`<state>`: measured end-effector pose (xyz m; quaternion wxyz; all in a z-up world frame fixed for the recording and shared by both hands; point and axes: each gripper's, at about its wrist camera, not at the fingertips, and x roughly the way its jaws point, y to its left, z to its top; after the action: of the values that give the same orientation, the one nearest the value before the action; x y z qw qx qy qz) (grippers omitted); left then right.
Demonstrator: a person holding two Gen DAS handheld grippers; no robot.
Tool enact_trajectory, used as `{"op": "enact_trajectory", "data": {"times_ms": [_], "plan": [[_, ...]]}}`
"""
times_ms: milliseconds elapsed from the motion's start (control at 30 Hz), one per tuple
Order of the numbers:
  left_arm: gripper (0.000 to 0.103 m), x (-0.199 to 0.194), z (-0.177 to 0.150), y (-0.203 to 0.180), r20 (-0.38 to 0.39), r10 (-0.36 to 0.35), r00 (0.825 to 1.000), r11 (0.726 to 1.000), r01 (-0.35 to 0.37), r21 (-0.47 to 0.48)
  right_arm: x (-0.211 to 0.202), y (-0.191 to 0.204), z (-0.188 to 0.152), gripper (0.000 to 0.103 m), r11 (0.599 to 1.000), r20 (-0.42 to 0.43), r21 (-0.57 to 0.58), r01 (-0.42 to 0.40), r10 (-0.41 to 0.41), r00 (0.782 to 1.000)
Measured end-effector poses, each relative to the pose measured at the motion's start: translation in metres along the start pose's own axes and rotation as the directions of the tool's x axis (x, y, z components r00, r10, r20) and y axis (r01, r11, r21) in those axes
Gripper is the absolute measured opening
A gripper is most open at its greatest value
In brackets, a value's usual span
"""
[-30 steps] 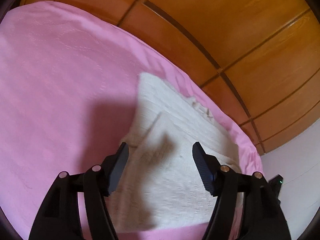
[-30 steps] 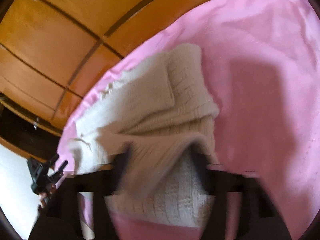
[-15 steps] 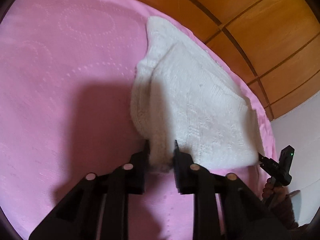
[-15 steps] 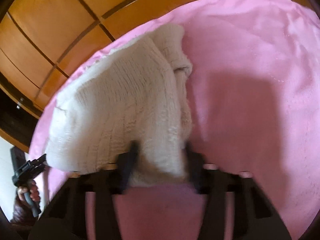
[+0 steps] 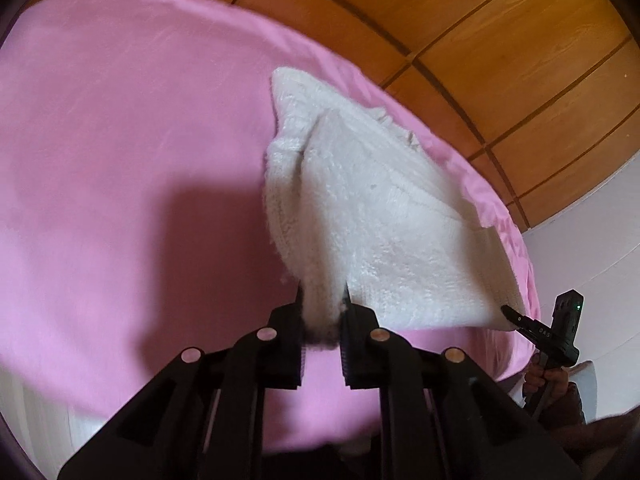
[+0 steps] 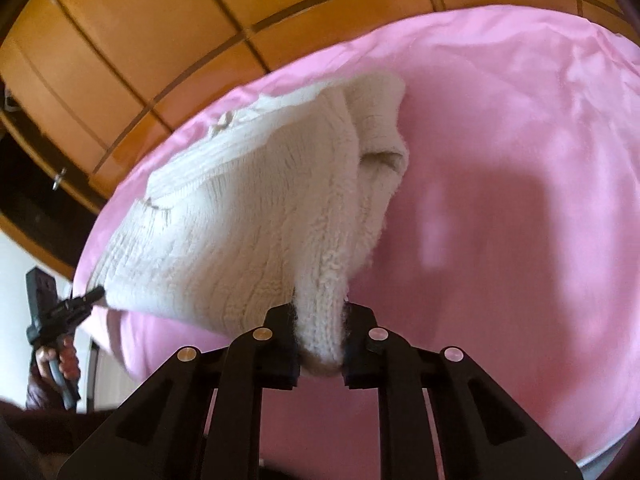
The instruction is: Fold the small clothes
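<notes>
A cream knitted sweater [image 5: 384, 216] lies partly folded on a pink bedsheet [image 5: 120, 140]. My left gripper [image 5: 322, 300] is shut on its near corner and holds that edge lifted above the sheet. In the right wrist view the same sweater [image 6: 240, 232] hangs between both grippers. My right gripper [image 6: 320, 308] is shut on the other near corner. The far part of the sweater still rests on the sheet. Each gripper shows in the other's view, the right one [image 5: 536, 328] and the left one [image 6: 76, 300], at the sweater's far corner.
Wooden cabinet panels [image 5: 500, 40] stand behind the bed, also in the right wrist view [image 6: 140, 32]. The pink sheet [image 6: 520, 200] spreads wide beside the sweater. A white wall [image 5: 592, 248] is at the right. The bed's edge runs close behind the sweater.
Both grippers closed on the sweater's near corners and lifted them. The near edge now hangs raised between the grippers, and the sweater is stretched out more.
</notes>
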<state>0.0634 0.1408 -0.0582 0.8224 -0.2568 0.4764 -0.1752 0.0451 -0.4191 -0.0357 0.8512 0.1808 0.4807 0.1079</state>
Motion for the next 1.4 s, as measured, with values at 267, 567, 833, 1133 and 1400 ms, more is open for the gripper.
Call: {"op": "enact_trajectory", "data": {"times_ms": [267, 567, 833, 1133, 1400], "plan": [[0.044, -0.017, -0.035, -0.002, -0.018, 0.075, 0.997, 0.997, -0.074, 0.036, -0.013, 0.001, -0.018, 0.029, 0.999, -0.049, -0.040, 0.032, -0.034, 0.998], [0.052, 0.005, 0.039, -0.025, 0.053, 0.104, 0.993, 0.972, -0.113, 0.205, 0.005, 0.013, 0.046, 0.065, 0.972, 0.087, -0.143, 0.188, -0.177, 0.980], [0.041, 0.044, 0.055, -0.027, -0.019, 0.103, 0.995, 0.959, -0.094, 0.267, 0.032, 0.018, 0.048, 0.021, 0.949, 0.035, -0.227, 0.217, -0.215, 0.976], [0.005, 0.011, 0.040, -0.043, 0.147, 0.171, 0.974, 0.909, -0.213, 0.359, 0.005, 0.032, 0.046, 0.005, 0.938, 0.094, -0.258, 0.233, -0.216, 0.972], [0.005, -0.031, 0.064, -0.049, 0.261, 0.102, 0.960, 0.942, -0.177, 0.286, -0.043, 0.049, 0.077, 0.004, 0.936, 0.244, -0.262, 0.235, -0.171, 0.954]]}}
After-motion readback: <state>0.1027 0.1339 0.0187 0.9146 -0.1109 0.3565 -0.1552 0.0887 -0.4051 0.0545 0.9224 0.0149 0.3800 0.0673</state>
